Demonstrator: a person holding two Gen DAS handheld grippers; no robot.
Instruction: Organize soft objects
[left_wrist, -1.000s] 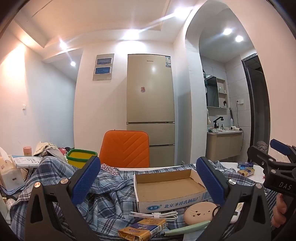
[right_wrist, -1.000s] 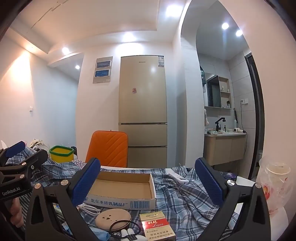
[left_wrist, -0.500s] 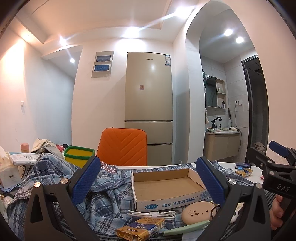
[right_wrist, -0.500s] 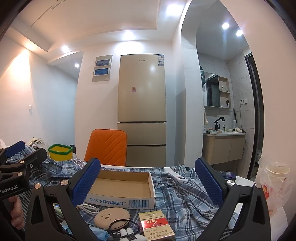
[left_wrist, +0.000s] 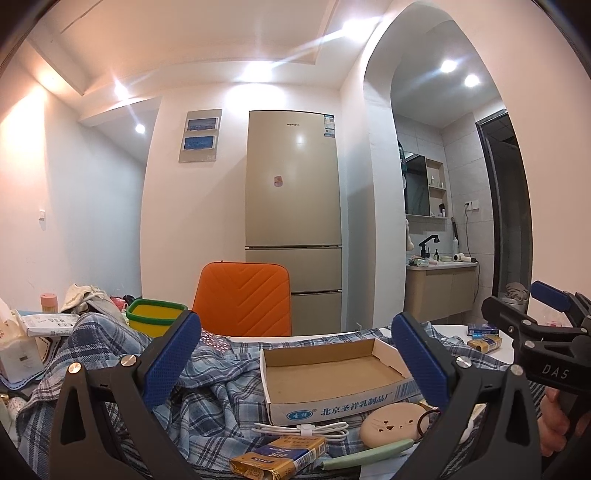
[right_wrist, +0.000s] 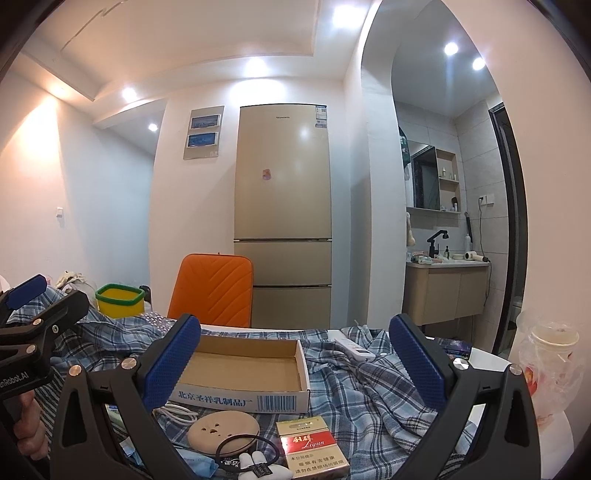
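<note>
A crumpled blue plaid cloth (left_wrist: 207, 398) (right_wrist: 365, 391) covers the table. An empty shallow cardboard box (left_wrist: 328, 373) (right_wrist: 243, 373) lies on it. My left gripper (left_wrist: 295, 365) is open and empty, held above the cloth in front of the box. My right gripper (right_wrist: 295, 365) is open and empty, also above the cloth and facing the box. Each gripper shows at the edge of the other's view: the right gripper (left_wrist: 546, 332) and the left gripper (right_wrist: 33, 314).
On the cloth lie a round beige compact (right_wrist: 221, 432), a black hair tie (right_wrist: 247, 450), a white cable (left_wrist: 303, 430), cigarette packs (right_wrist: 314, 450) (left_wrist: 280, 458) and a white remote (right_wrist: 354, 349). An orange chair (left_wrist: 243, 299), a green-rimmed bin (left_wrist: 155, 314) and a bagged cup (right_wrist: 550, 369) stand around.
Both grippers have shifted slightly: the room sits a little lower in the views and the box a little nearer. Neither gripper has opened, shut or taken anything.
</note>
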